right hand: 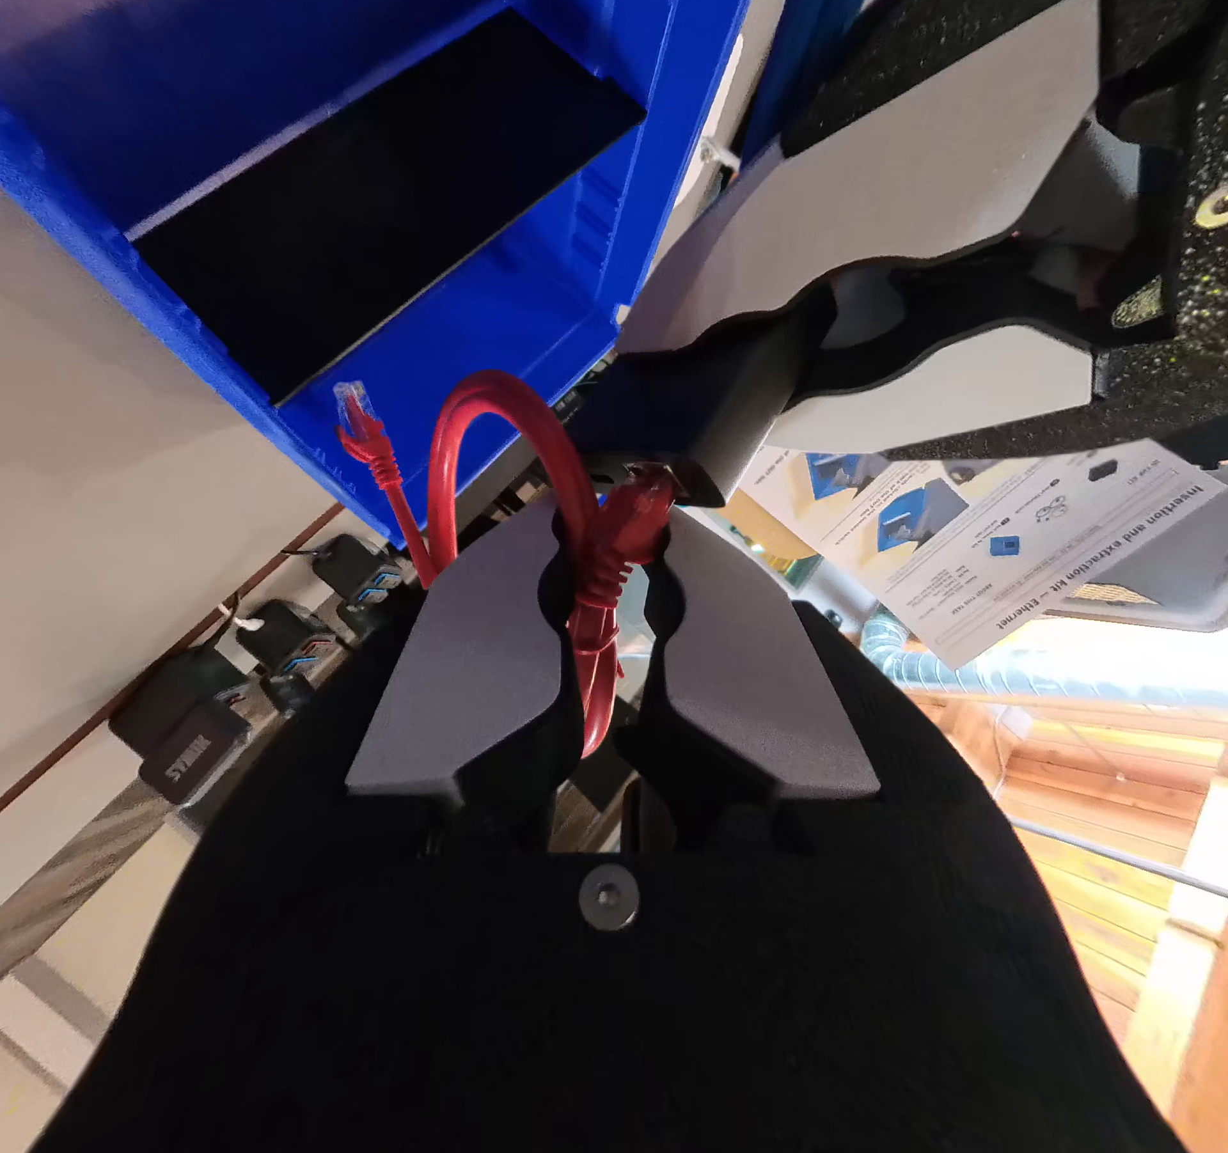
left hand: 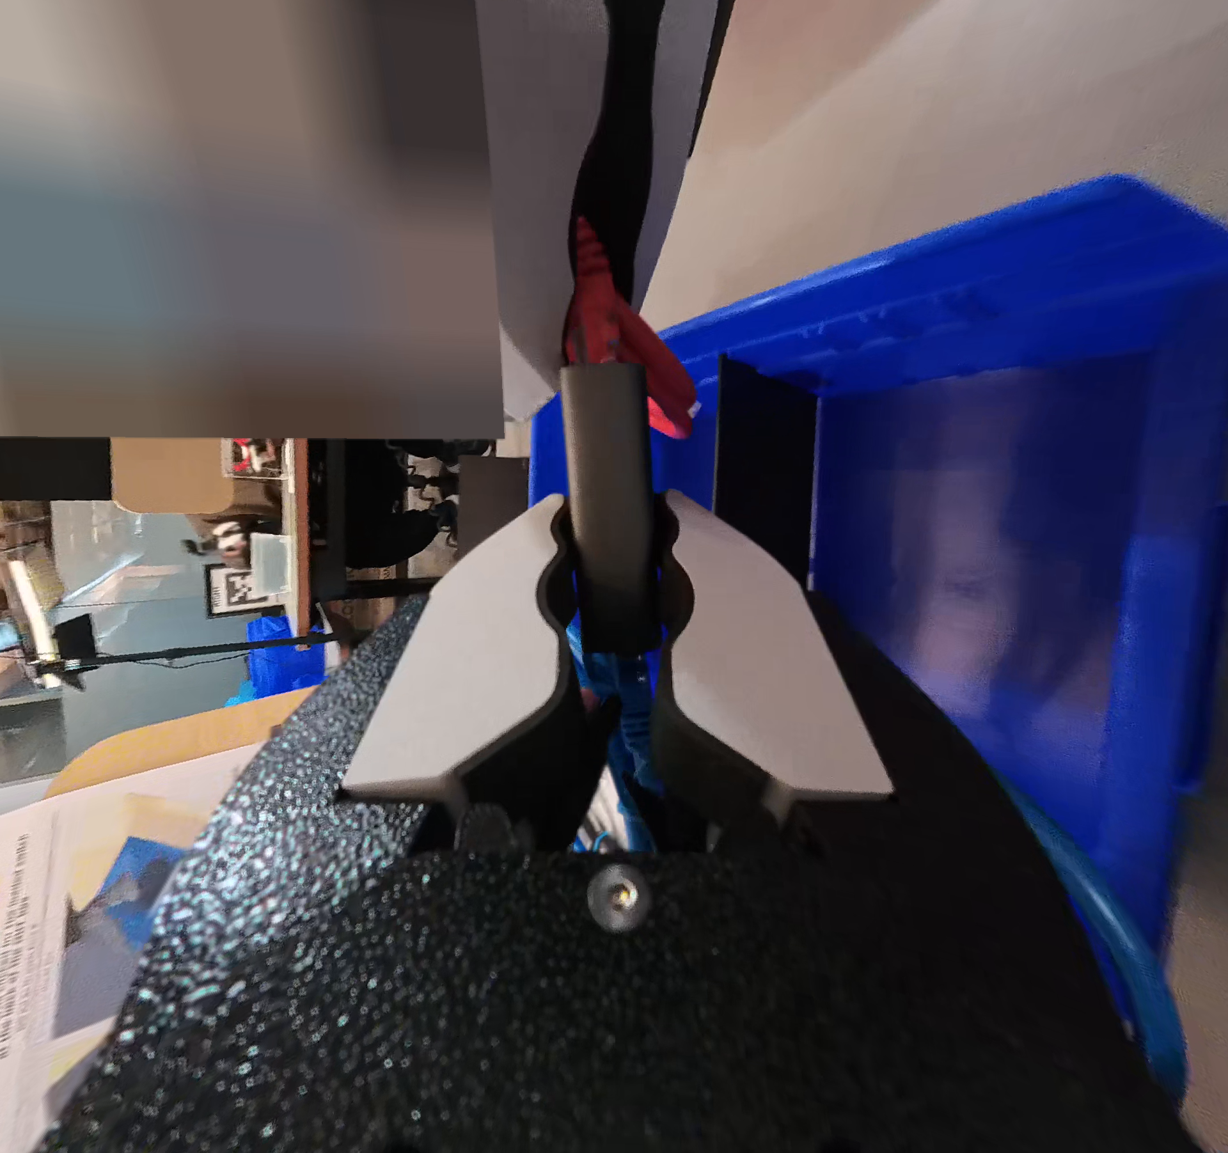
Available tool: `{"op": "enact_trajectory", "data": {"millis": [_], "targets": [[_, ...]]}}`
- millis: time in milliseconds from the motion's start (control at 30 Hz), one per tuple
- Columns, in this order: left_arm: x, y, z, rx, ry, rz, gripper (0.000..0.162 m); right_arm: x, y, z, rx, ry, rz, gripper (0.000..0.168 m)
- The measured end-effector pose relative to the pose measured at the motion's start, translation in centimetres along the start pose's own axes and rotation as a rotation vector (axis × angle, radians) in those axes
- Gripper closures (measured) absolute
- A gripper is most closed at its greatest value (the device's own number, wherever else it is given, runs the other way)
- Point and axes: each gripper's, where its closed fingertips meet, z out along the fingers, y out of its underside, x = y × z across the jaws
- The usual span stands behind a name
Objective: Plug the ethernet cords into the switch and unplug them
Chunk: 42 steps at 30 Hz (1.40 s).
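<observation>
My left gripper (left hand: 608, 516) is shut on a dark grey rectangular block (left hand: 606, 457) and holds it end-on. My right gripper (right hand: 614, 523) is shut on a red network cable (right hand: 598, 596) just behind its plug (right hand: 648, 493). The plug's tip meets the block's open end (right hand: 691, 450); I cannot tell how far in it sits. The cable loops up (right hand: 492, 390), and its other end, a clear plug (right hand: 352, 407), hangs free before a blue bin (right hand: 551, 144). The left gripper (right hand: 797, 350) shows at upper right in the right wrist view. The right gripper's fingers (left hand: 538, 191) show above the block in the left wrist view.
The blue bin (left hand: 997, 337) holds a black divider (right hand: 372, 211) and lies close beside both grippers. A printed sheet (right hand: 1036, 536) lies behind the block. A blue cable (left hand: 631, 729) runs under my left gripper. Black box-shaped units (right hand: 279, 643) stand along a wall. My left and right fingertips are right by each other.
</observation>
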Motion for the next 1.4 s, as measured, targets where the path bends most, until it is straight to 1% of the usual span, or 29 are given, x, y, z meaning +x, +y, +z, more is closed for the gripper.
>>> {"op": "enact_trajectory", "data": {"millis": [100, 200, 233, 300, 333, 367, 400, 467, 500, 600, 633, 700, 733, 800, 867, 900, 967, 1000, 1033, 1067, 1133, 1200, 1233, 1300, 1367, 1400], "targets": [[-0.3, -0.1, -0.1, 0.024, -0.023, -0.036, 0.141, 0.0, 0.0, -0.1, -0.001, -0.01, 0.068, 0.151], [-1.2, -0.1, -0.1, 0.033, -0.109, -0.018, 0.141, 0.1, 0.7, 0.2, -0.031, -0.006, 0.194, 0.15], [-1.7, -0.2, -0.2, 0.04, -0.156, -0.033, 0.138, 0.1, 1.1, 0.3, -0.05, 0.002, 0.235, 0.15], [-3.6, 0.2, -1.2, 0.017, -0.32, -0.067, 0.1, -0.1, 1.9, 0.6, -0.076, 0.014, 0.303, 0.15], [-4.1, 0.4, -1.9, 0.006, -0.368, -0.112, 0.087, -0.3, 2.2, 0.7, -0.086, 0.023, 0.337, 0.15], [-4.3, 0.4, -2.6, 0.032, -0.397, -0.179, 0.078, -0.5, 2.5, 0.7, -0.09, 0.025, 0.376, 0.15], [-4.3, 0.2, -3.3, 0.079, -0.413, -0.253, 0.077, -0.6, 2.7, 0.7, -0.086, 0.032, 0.42, 0.15], [-4.5, 0.0, -5.1, 0.168, -0.474, -0.365, 0.077, -0.4, 3.3, 0.7, -0.092, 0.067, 0.501, 0.151], [-4.6, -0.1, -6.0, 0.205, -0.508, -0.397, 0.079, -0.2, 3.7, 0.7, -0.097, 0.088, 0.539, 0.151], [-5.4, 0.6, -9.6, 0.246, -0.691, -0.4, 0.085, 0.2, 4.5, 0.8, -0.079, 0.113, 0.648, 0.151], [-5.7, 0.6, -11.4, 0.29, -0.76, -0.405, 0.092, 0.3, 4.8, 0.8, -0.073, 0.121, 0.68, 0.151], [-5.8, 0.9, -14.6, 0.411, -0.838, -0.443, 0.101, 0.7, 4.9, 0.7, -0.036, 0.131, 0.725, 0.152], [-5.7, 1.6, -15.9, 0.456, -0.857, -0.468, 0.111, 1.0, 5.0, 0.5, -0.024, 0.135, 0.74, 0.152], [-5.5, 4.5, -17.7, 0.5, -0.906, -0.517, 0.12, 1.4, 5.6, 0.3, -0.024, 0.152, 0.747, 0.152], [-4.9, 8.0, -18.7, 0.605, -0.904, -0.63, 0.124, 1.8, 6.1, -0.2, 0.009, 0.16, 0.801, 0.152], [-4.5, 9.6, -18.6, 0.649, -0.874, -0.711, 0.123, 2.1, 6.3, -0.4, 0.029, 0.165, 0.829, 0.152], [-3.6, 11.9, -16.9, 0.664, -0.777, -0.833, 0.117, 2.8, 6.6, -1.1, 0.053, 0.18, 0.865, 0.152], [-3.1, 12.1, -15.5, 0.66, -0.723, -0.843, 0.114, 3.4, 6.6, -1.5, 0.067, 0.189, 0.881, 0.152], [-2.9, 11.8, -14.0, 0.65, -0.676, -0.838, 0.106, 4.1, 6.5, -1.8, 0.089, 0.196, 0.899, 0.152], [-2.8, 10.6, -12.6, 0.644, -0.629, -0.809, 0.099, 4.8, 6.3, -2.1, 0.116, 0.2, 0.915, 0.152], [-3.4, 6.9, -10.5, 0.646, -0.572, -0.701, 0.083, 6.4, 5.3, -2.5, 0.177, 0.204, 0.938, 0.153], [-4.3, 2.6, -9.3, 0.658, -0.561, -0.562, 0.071, 7.5, 4.3, -2.8, 0.219, 0.192, 0.951, 0.153], [-4.6, 0.6, -9.1, 0.664, -0.575, -0.484, 0.067, 7.8, 3.8, -2.8, 0.233, 0.185, 0.954, 0.153], [-5.4, -2.8, -9.7, 0.689, -0.645, -0.331, 0.066, 8.2, 3.0, -2.8, 0.255, 0.174, 0.959, 0.153], [-5.8, -5.3, -10.9, 0.744, -0.676, -0.223, 0.07, 8.2, 2.4, -2.8, 0.27, 0.156, 0.959, 0.153], [-6.0, -5.9, -11.3, 0.773, -0.666, -0.208, 0.071, 8.1, 1.9, -2.8, 0.282, 0.141, 0.958, 0.153]]}}
